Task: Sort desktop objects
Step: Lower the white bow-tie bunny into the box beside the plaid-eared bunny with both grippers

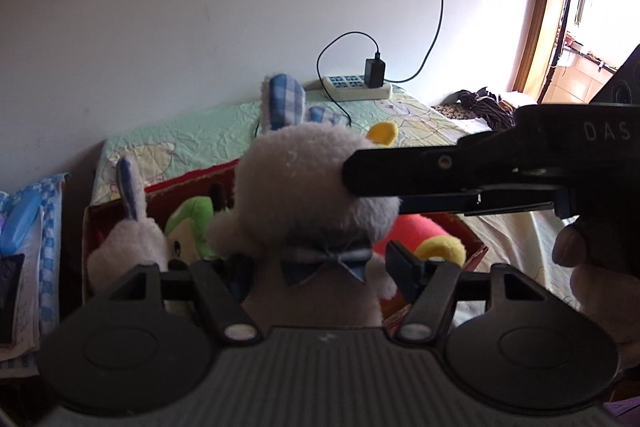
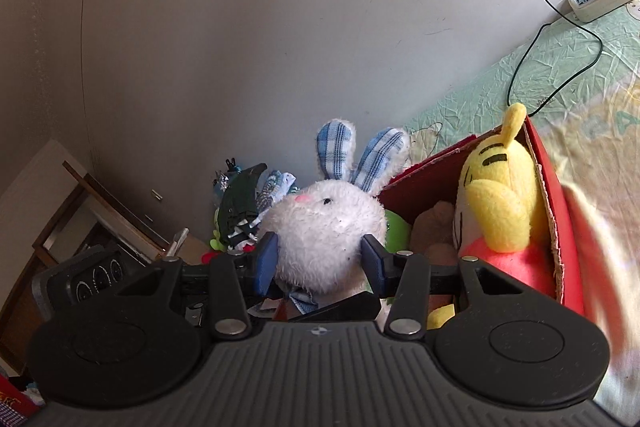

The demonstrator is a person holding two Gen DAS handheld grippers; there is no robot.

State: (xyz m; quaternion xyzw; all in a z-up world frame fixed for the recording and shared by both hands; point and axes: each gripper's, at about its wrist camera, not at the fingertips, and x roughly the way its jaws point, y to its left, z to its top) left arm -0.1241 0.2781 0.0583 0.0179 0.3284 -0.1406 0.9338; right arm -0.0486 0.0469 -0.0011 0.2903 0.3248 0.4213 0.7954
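The right gripper (image 2: 320, 263) has its 2 blue-padded fingers (image 2: 267, 259) clamped on the head of a fluffy white plush rabbit with blue checked ears (image 2: 326, 227), 1 pad pressed into each side. In the left wrist view the same gripper reaches in from the right edge, its black fingers against the rabbit's head, with part of a hand (image 1: 588, 267) behind it.

The left gripper (image 1: 320, 267) sits around the rabbit's body below a blue checked bow tie (image 1: 324, 261). Its fingers stand a little apart at the rabbit's sides; whether the pads press the plush cannot be told.

The rabbit is held just in front of an open red cardboard box (image 2: 560, 211). Inside the box are a yellow and pink plush toy (image 2: 500, 203), a green plush toy (image 1: 192, 223) and a second white plush rabbit (image 1: 128, 243). The box rests on a pale green crinkled cloth (image 2: 480, 95). Farther back, a white power strip (image 1: 356, 87) with a black charger (image 1: 375, 71) lies by the white wall (image 1: 200, 7).
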